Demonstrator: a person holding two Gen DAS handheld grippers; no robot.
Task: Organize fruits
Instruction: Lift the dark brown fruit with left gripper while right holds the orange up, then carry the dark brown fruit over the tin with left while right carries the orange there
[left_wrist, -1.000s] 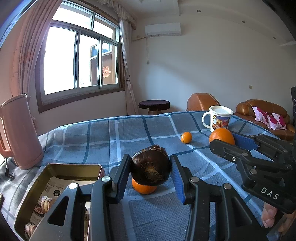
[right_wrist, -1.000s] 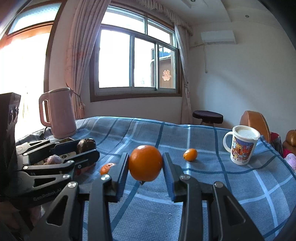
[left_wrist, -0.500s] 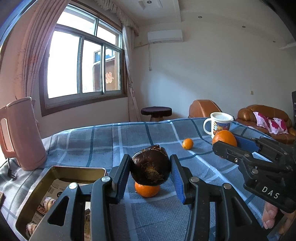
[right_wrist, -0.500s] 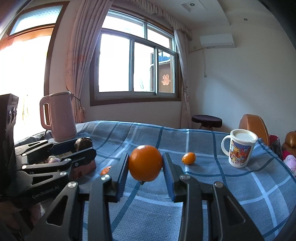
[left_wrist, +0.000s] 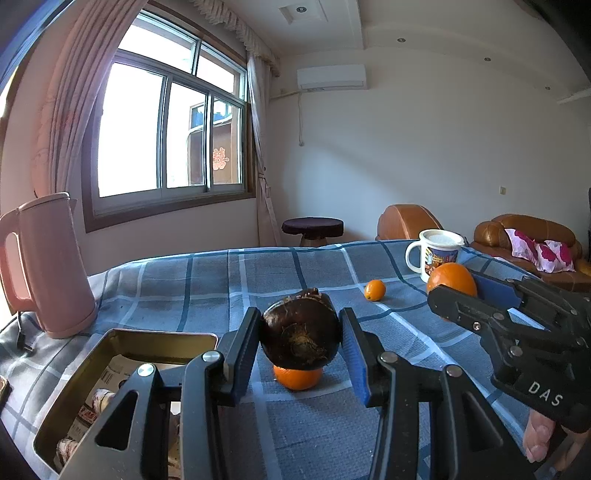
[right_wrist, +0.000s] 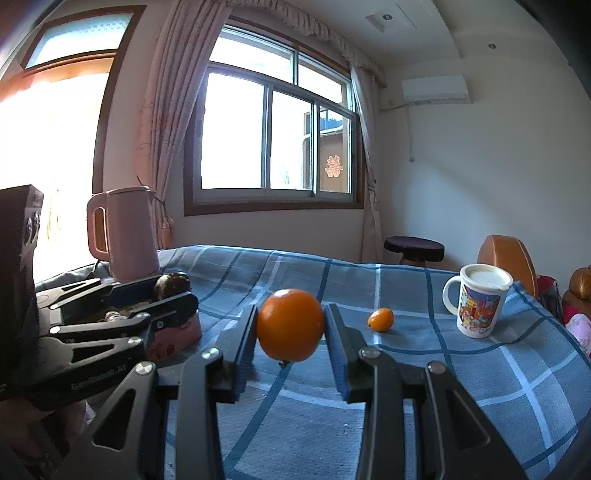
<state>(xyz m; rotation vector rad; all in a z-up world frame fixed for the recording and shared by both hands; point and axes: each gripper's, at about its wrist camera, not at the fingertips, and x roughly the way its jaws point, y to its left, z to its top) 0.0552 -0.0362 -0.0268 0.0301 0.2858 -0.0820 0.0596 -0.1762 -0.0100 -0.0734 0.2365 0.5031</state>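
My left gripper (left_wrist: 300, 319) is shut on a dark brown round fruit (left_wrist: 301, 338) and holds it above the blue checked tablecloth (left_wrist: 229, 288). Directly below it an orange (left_wrist: 298, 377) lies on the cloth. My right gripper (right_wrist: 291, 314) is shut on another orange (right_wrist: 290, 325), also held off the table. A small kumquat (right_wrist: 381, 319) lies further back, in front of the mug (right_wrist: 478, 301). Each gripper shows in the other's view: the right gripper (left_wrist: 456, 286) at the right, the left gripper (right_wrist: 179, 290) at the left.
An open metal tin (left_wrist: 122, 339) with packets inside sits at the lower left, close beside the left gripper. A pink kettle (left_wrist: 48, 266) stands behind it with its cord trailing. The mug (left_wrist: 437, 254) is near the table's far right edge. A person's fingers (left_wrist: 537, 435) grip the right handle.
Both grippers keep their fruit and stay nearly still. The loose orange on the cloth, seen earlier in the right wrist view, is now hidden behind the left gripper and tin.
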